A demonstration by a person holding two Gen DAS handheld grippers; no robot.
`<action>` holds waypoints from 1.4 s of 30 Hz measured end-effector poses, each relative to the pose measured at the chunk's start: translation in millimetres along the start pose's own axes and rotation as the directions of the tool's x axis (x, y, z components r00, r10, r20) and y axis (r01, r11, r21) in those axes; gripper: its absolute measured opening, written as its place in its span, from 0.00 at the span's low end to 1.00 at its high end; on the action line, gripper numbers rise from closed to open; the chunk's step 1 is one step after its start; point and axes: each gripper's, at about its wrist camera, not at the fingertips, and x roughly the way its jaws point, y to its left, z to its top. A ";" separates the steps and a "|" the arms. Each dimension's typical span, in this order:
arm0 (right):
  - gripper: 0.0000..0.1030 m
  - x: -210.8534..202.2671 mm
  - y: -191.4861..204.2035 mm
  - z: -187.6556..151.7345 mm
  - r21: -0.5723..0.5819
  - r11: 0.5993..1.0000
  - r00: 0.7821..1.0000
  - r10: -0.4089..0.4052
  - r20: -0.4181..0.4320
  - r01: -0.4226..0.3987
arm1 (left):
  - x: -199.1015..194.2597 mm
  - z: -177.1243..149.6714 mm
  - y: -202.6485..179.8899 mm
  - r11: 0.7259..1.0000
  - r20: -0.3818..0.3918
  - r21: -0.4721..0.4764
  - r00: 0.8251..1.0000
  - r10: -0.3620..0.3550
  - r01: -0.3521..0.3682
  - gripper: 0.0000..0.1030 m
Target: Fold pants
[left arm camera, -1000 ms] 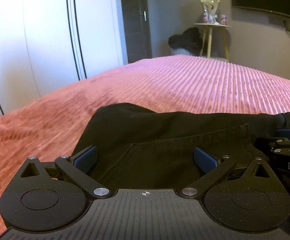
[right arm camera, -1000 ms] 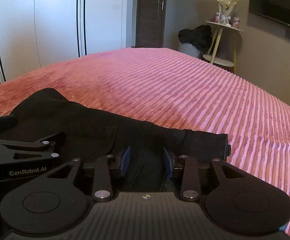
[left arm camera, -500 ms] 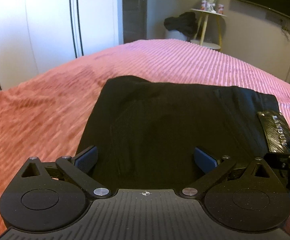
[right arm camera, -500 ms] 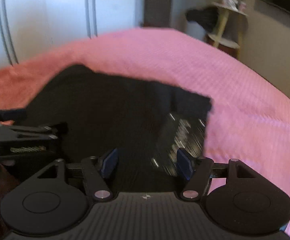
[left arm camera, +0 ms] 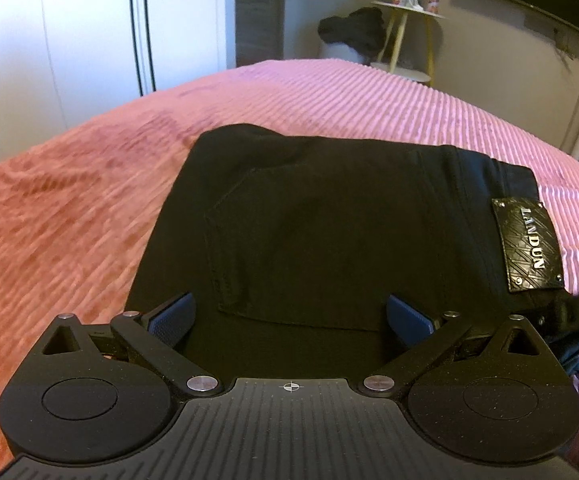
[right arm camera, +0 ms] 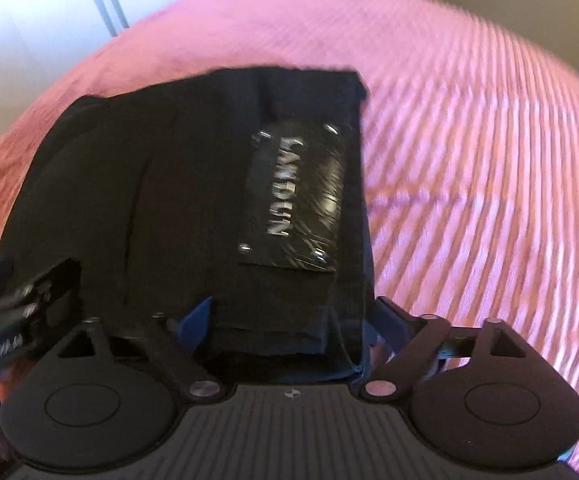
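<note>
Black pants (left arm camera: 329, 220) lie folded in a flat bundle on the pink ribbed bedspread (left arm camera: 69, 208), with a shiny brand patch (left arm camera: 527, 244) at the right end. My left gripper (left arm camera: 289, 314) hovers open over the near edge, with only cloth below it. In the blurred right wrist view, the pants (right arm camera: 169, 200) and patch (right arm camera: 301, 200) fill the middle. My right gripper (right arm camera: 293, 320) is opening. The bundle's near right corner sits between its wide jaws, and the pads do not press on it. The left gripper (right arm camera: 5, 320) shows at the left edge.
The bedspread (right arm camera: 489, 160) stretches beyond and to both sides of the pants. Behind the bed stand white wardrobe doors (left arm camera: 89, 32), a dark door (left arm camera: 257, 8), and a small side table (left arm camera: 409, 36) with a dark heap of clothes (left arm camera: 353, 32) beside it.
Both views have drawn back and tipped down over the pants, the right one more sharply. The right gripper's jaws have spread from narrow to wide. The brand patch has come into view.
</note>
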 end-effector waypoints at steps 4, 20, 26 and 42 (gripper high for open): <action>0.91 4.2 -28.6 1.2 0.142 0.981 0.991 0.133 -0.004 -0.132 | -1.1 -2.5 1.4 1.000 0.009 -0.001 1.000 -0.015 0.015 1.00; 0.69 -3.6 -128.9 -19.6 0.425 0.802 0.904 0.413 0.109 -0.419 | -22.3 -9.5 122.8 0.777 0.172 -0.486 0.915 -0.364 0.401 1.00; 0.70 -6.2 -141.6 -23.8 0.456 0.771 0.892 0.428 0.147 -0.445 | -14.2 -18.6 160.2 0.719 0.167 -0.604 0.937 -0.308 0.344 1.00; 0.77 23.4 -149.1 23.4 0.439 0.697 0.816 0.549 0.181 -0.567 | 88.1 14.0 154.9 0.578 0.045 -0.679 0.811 -0.583 0.453 1.00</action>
